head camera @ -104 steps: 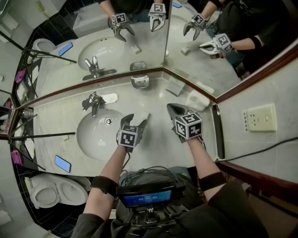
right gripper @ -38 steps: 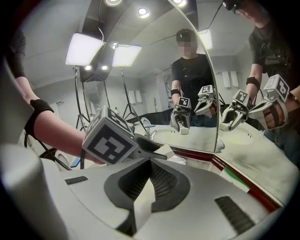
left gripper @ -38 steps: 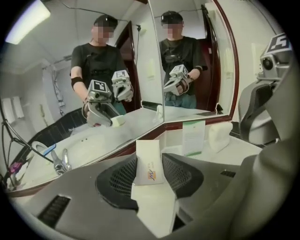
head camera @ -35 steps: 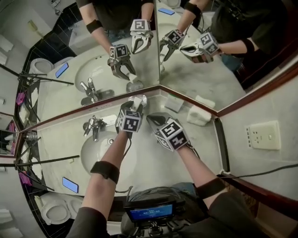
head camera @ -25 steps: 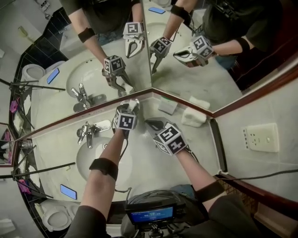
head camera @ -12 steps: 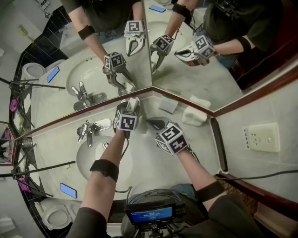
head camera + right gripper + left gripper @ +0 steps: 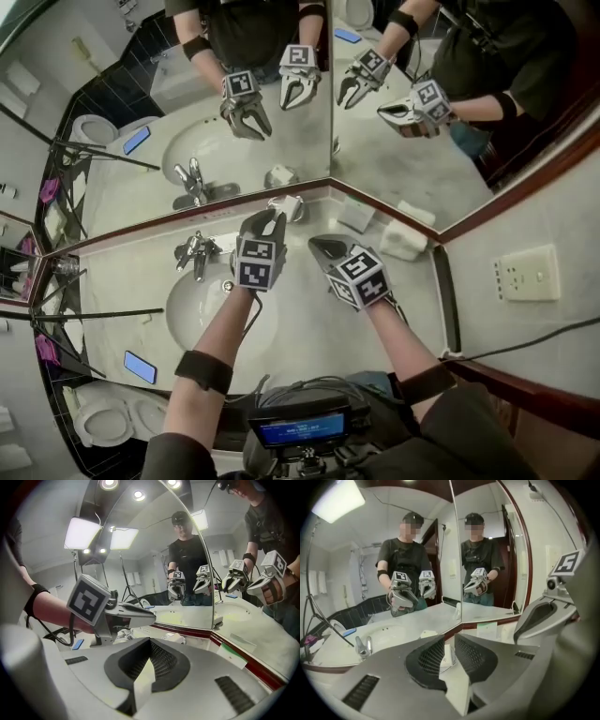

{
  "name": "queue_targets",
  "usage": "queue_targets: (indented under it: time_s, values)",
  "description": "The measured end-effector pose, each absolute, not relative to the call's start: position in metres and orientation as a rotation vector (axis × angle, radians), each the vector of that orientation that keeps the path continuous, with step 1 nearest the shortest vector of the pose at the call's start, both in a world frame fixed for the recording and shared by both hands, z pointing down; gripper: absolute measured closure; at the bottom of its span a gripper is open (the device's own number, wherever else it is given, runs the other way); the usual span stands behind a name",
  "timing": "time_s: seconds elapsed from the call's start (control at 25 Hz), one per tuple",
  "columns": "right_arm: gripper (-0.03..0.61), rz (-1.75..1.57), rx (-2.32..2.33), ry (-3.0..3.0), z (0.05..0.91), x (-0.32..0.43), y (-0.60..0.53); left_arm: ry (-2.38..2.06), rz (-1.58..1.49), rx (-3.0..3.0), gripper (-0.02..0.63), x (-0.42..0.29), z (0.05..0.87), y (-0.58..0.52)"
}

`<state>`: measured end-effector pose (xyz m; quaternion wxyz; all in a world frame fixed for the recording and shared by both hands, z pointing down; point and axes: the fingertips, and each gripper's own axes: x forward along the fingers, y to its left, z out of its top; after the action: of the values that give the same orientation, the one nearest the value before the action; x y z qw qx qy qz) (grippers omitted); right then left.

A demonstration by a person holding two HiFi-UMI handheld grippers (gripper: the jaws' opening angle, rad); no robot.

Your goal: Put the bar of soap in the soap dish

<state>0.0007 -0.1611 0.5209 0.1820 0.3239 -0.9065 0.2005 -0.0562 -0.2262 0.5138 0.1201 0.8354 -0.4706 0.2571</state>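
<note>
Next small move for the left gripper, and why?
Probably pull the left gripper back: the bar of soap already lies in the soap dish, and the jaws, which have just been closing, stand slightly apart with nothing between them.

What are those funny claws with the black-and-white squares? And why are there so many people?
Those are two hand-held grippers, like big tongs. One person holds one in each hand, and the squares are marker cubes fixed on them. The many people are just that person's reflections in the mirrors.

The head view comes from a camera on the person's head, looking down at a bathroom counter with a sink, a tap and a blue phone. The other two views come from cameras riding on the grippers.

The bar of soap lies in the soap dish by the mirror corner. The left gripper is near it. Its jaws have just been closing, are slightly apart and have nothing between them. The right gripper is shut and empty.
</note>
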Motion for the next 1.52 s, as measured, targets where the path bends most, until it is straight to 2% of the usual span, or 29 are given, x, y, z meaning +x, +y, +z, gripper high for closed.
queue_targets:
  time_s: [0.08,0.12,0.6,1.16,1.32,1.4,1.52]
  values:
    - [0.558,0.55,0.908,-2.57,0.515,-0.004,-0.156,-1.397,0.68,2.454,0.6,-0.063,0.495,-0.206]
    - [0.558,0.543,0.906,-2.575,0.513,-0.006,-0.153,-1.4,0.646,2.456,0.609,-0.066,0.488,-0.195]
    - [0.558,0.525,0.944,-2.59,0.506,0.01,-0.11,-1.484,0.4,2.348,0.611,-0.103,0.478,-0.079]
    - [0.557,0.432,0.988,-2.523,0.523,0.023,-0.109,-1.526,0.428,2.372,0.611,-0.103,0.483,-0.069]
    - [0.477,0.312,0.947,-2.451,0.538,0.012,-0.134,-1.527,0.445,2.371,0.611,-0.103,0.488,-0.077]
    - [0.389,0.274,0.907,-2.424,0.546,0.002,-0.15,-1.526,0.448,2.362,0.611,-0.104,0.492,-0.083]
    - [0.291,0.225,0.839,-2.367,0.554,-0.017,-0.176,-1.529,0.45,2.346,0.611,-0.107,0.497,-0.09]
